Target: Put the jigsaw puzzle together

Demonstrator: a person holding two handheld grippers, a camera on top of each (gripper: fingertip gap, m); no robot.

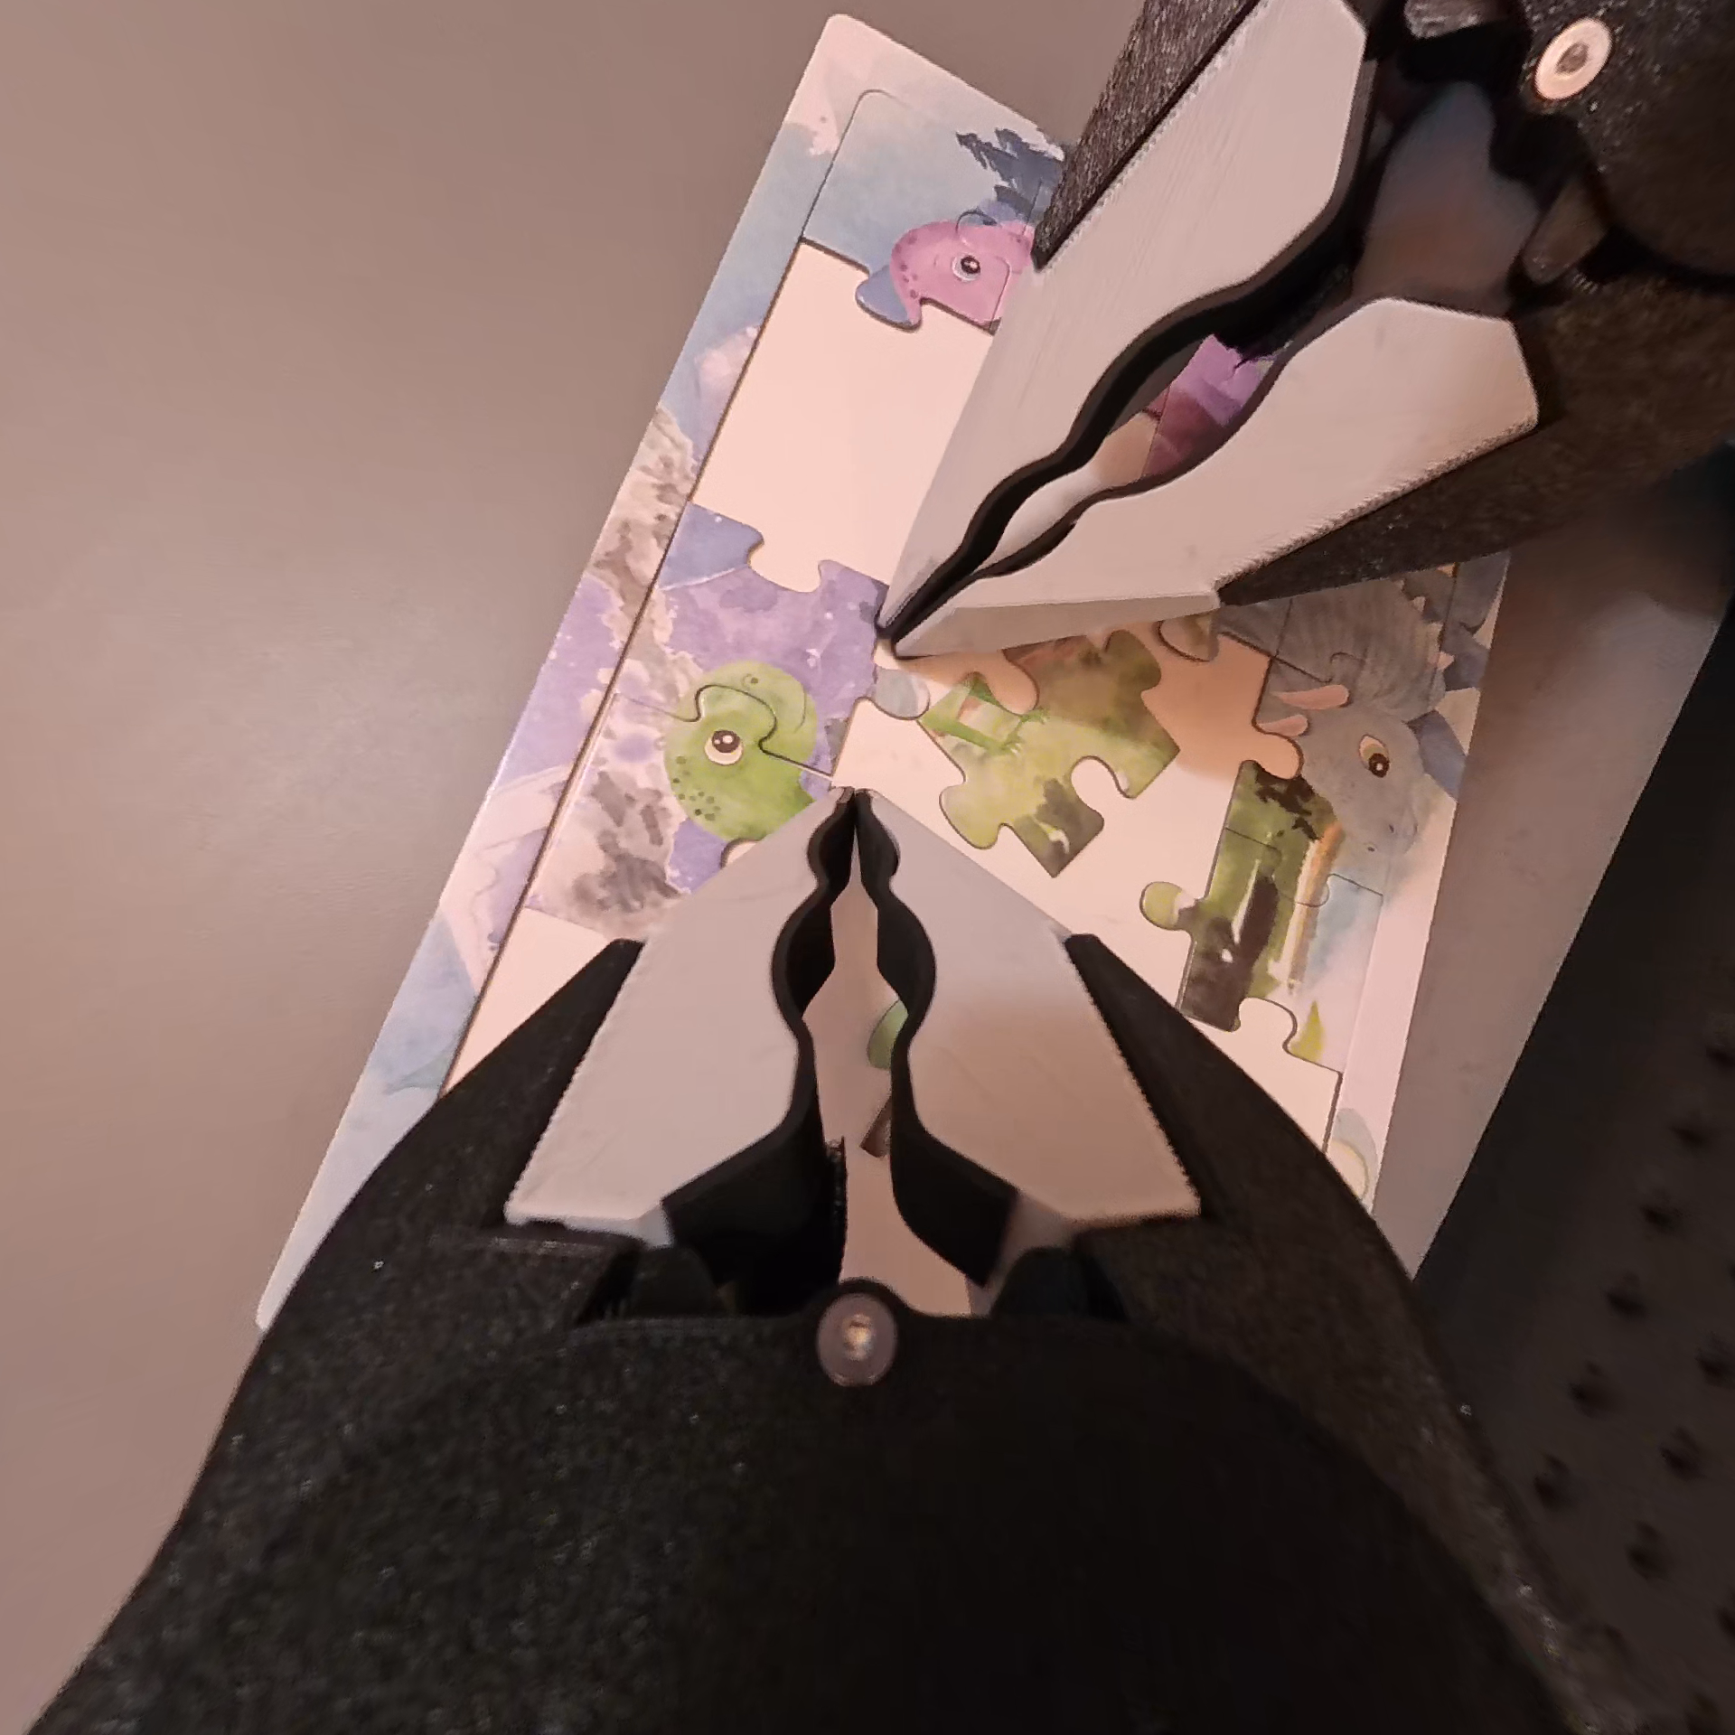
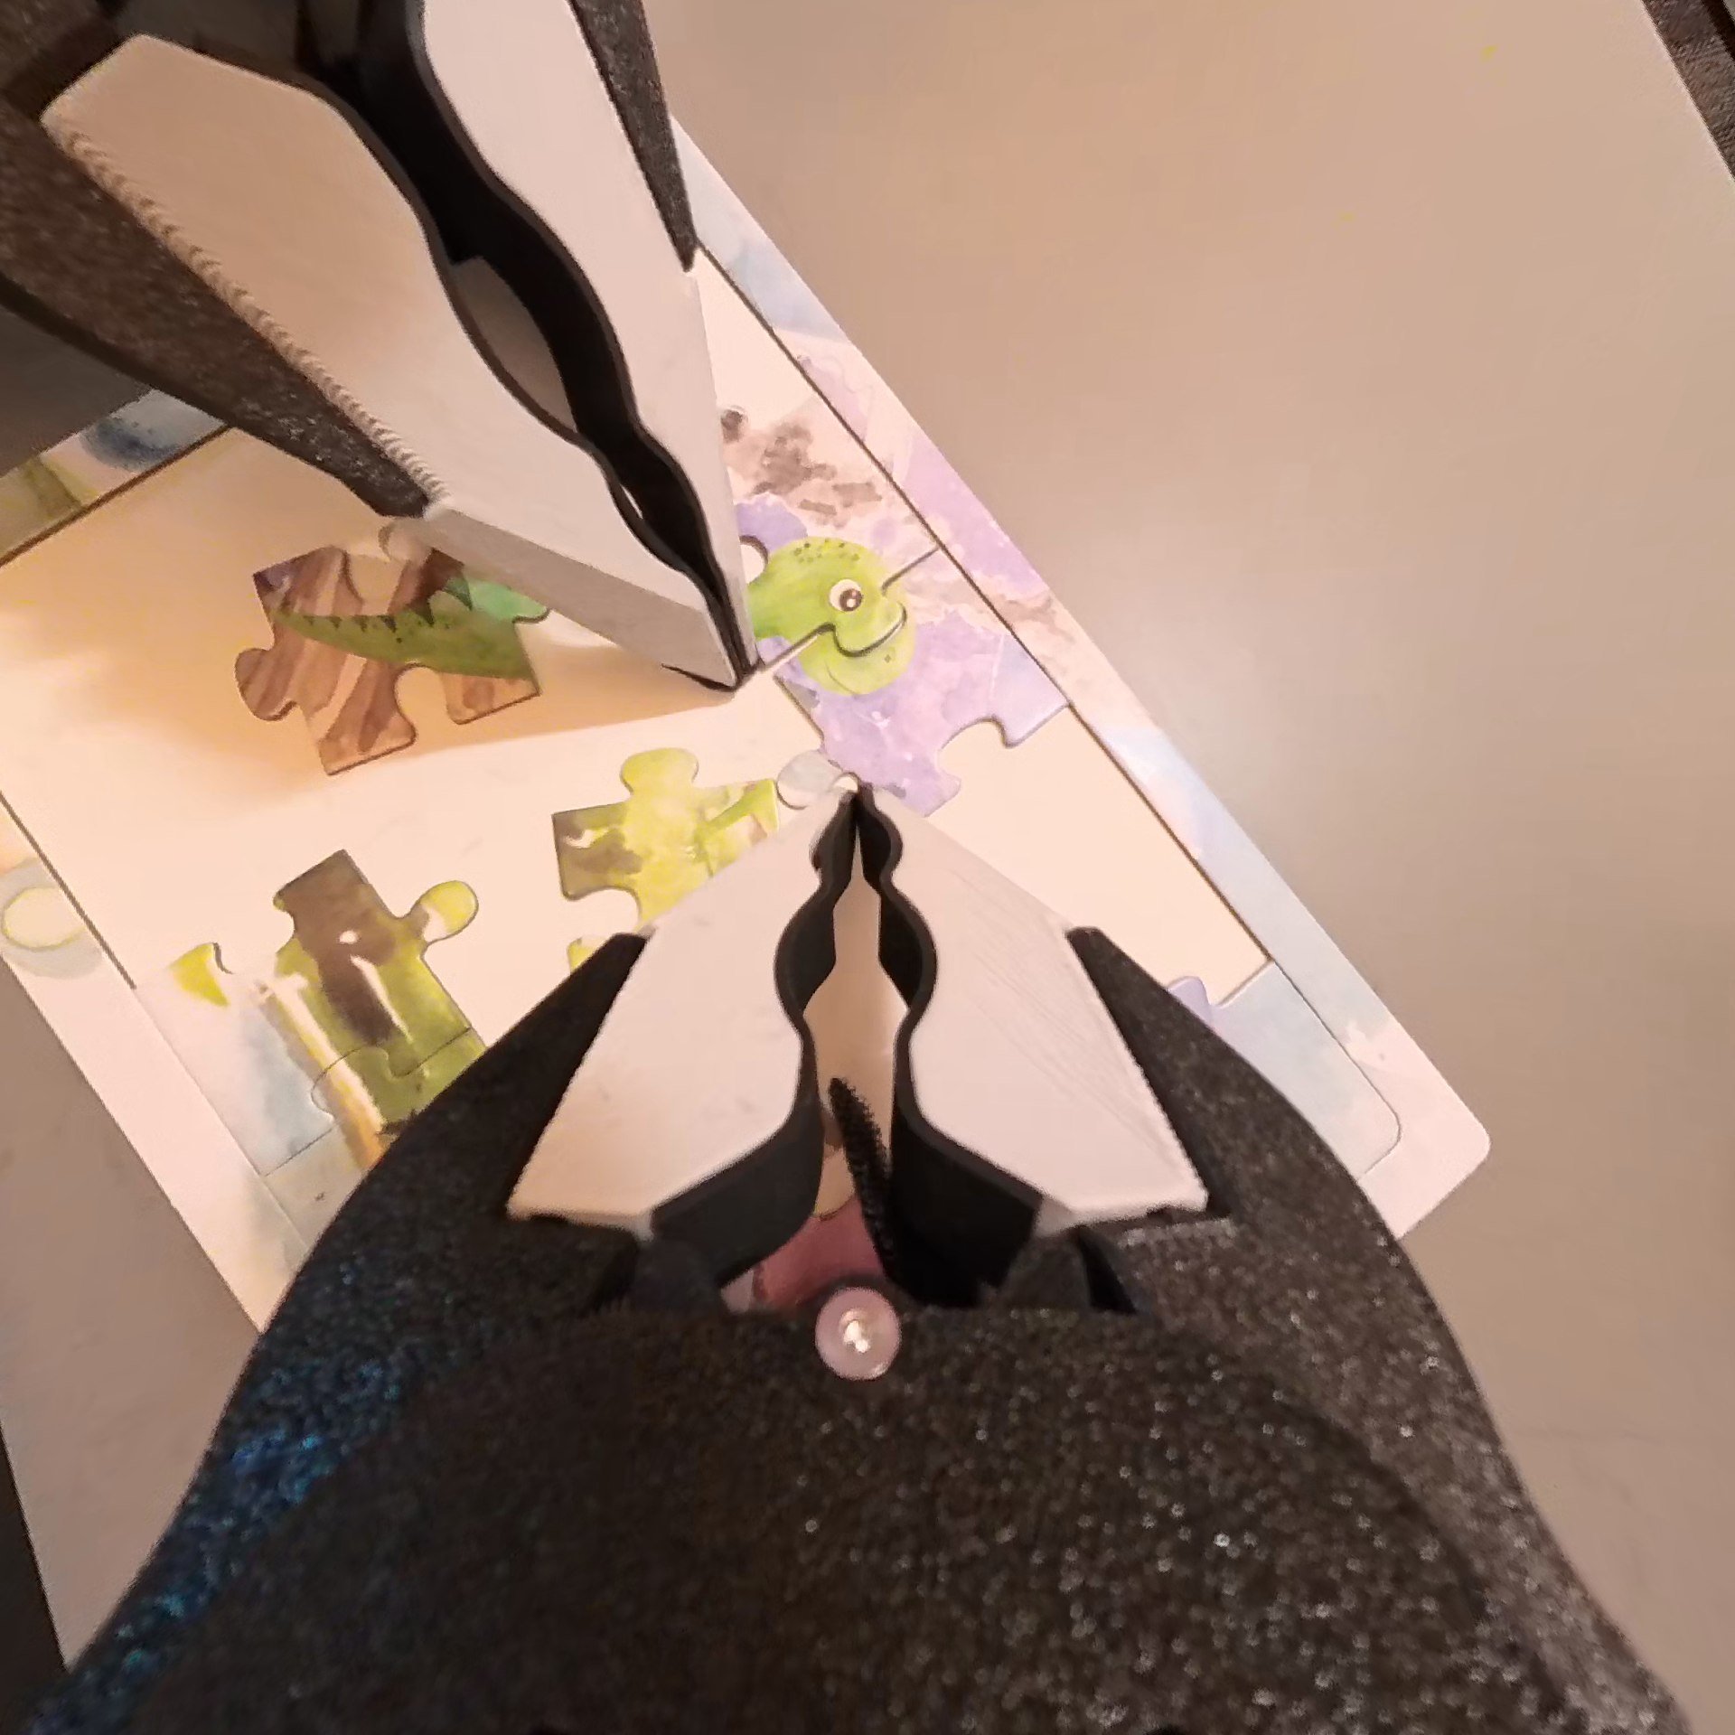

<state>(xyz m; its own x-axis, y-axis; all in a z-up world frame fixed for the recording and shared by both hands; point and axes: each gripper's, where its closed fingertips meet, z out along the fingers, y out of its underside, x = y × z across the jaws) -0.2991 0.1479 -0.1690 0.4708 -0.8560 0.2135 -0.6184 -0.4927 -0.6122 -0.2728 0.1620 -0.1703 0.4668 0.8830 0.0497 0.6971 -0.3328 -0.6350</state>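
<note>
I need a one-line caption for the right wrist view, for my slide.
Both shut grippers, right and left, touch down on the puzzle tray beside a loose green piece.

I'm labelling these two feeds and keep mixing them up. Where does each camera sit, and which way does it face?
Left wrist view: on the left gripper, looking down along its shut fingers at the puzzle tray; the right gripper enters from upper right.
Right wrist view: on the right gripper, facing down at the tray from the opposite side; the left gripper enters from upper left.
Shared: both grippers, the green dinosaur head and the loose green piece.
</note>
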